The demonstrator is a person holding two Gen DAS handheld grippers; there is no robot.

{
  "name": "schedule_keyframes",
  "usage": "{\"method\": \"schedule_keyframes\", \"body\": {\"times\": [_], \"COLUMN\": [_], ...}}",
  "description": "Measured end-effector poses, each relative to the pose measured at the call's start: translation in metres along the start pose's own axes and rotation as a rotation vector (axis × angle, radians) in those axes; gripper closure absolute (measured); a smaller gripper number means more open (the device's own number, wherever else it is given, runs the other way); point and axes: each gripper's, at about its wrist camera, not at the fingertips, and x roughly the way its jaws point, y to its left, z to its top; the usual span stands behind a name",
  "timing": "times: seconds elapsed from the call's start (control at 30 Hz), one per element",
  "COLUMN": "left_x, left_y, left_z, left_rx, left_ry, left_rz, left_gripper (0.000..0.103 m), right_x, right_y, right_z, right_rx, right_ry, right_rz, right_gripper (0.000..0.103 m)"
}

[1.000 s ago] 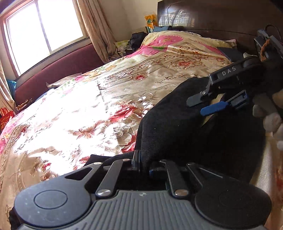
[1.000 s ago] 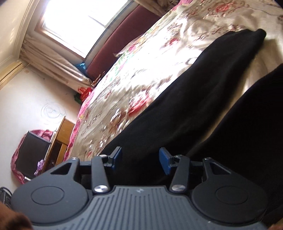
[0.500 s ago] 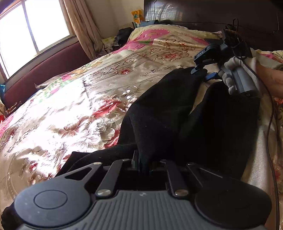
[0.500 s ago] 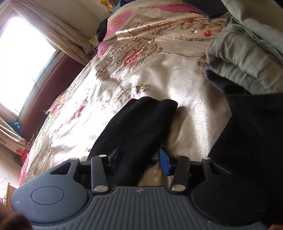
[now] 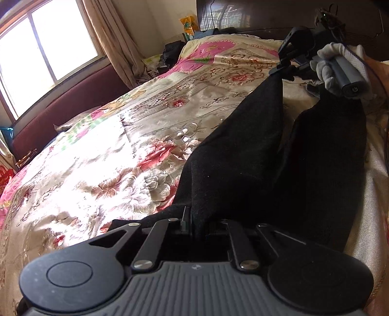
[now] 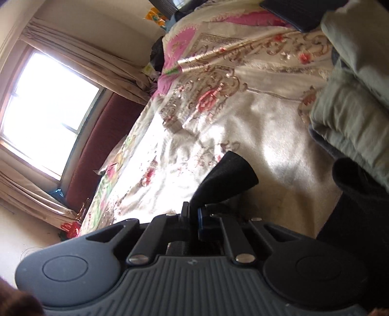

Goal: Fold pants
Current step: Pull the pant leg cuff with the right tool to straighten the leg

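The black pants [image 5: 243, 155] are a thick, fuzzy knit, matte against the glossy floral satin bedspread [image 5: 102, 155] they lie across. One leg tapers up like a long wedge toward the headboard [image 5: 255, 14], its hem lifted off the bed. The left gripper [image 5: 198, 224] has its fingers pressed together on a fold of cloth at the near end. The right gripper [image 5: 283, 69], held in a white-gloved hand [image 5: 338, 65], pinches the far leg's hem; from its own camera the jaws stand almost together with the hem [image 6: 226, 179] flaring out beyond them like a small funnel. The second leg lies flat beside the first. A stack of folded grey-green garments [image 6: 352, 102] sits just beside that leg's end, possibly touching it, though blur hides the edge. A curtained window [image 5: 41, 56] and a maroon padded bench [image 5: 73, 102] run along the bed's far side.
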Motion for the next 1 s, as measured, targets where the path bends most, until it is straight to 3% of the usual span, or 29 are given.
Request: {"method": "schedule_keyframes", "body": {"times": [0.23, 0.37, 0.47, 0.57, 0.7, 0.77, 1.0], "left_x": [-0.023, -0.048, -0.057, -0.050, -0.023, -0.018, -0.017], "left_y": [0.023, 0.025, 0.011, -0.017, -0.064, -0.082, -0.080], "left_z": [0.022, 0.024, 0.014, -0.004, -0.032, -0.042, -0.038], "left_rx": [0.027, 0.042, 0.066, 0.106, 0.207, 0.287, 0.274], "left_ry": [-0.060, -0.109, -0.118, -0.090, 0.024, 0.034, 0.053], "left_rz": [0.088, 0.110, 0.070, 0.007, -0.098, -0.067, -0.078], "left_gripper": [0.076, 0.076, 0.076, 0.076, 0.076, 0.076, 0.076], "right_x": [-0.035, -0.086, -0.122, -0.140, -0.111, -0.104, -0.106], "right_y": [0.092, 0.104, 0.073, 0.019, -0.061, -0.081, -0.066], "right_z": [0.037, 0.045, 0.036, 0.015, -0.012, -0.021, -0.022], "right_rx": [-0.170, -0.221, -0.210, -0.196, -0.095, -0.099, -0.188], "right_ry": [-0.038, -0.082, -0.087, -0.082, 0.047, 0.051, 0.034], "right_rz": [0.140, 0.194, 0.142, 0.007, -0.216, -0.274, -0.255], "right_gripper": [0.096, 0.097, 0.097, 0.096, 0.096, 0.096, 0.091]}}
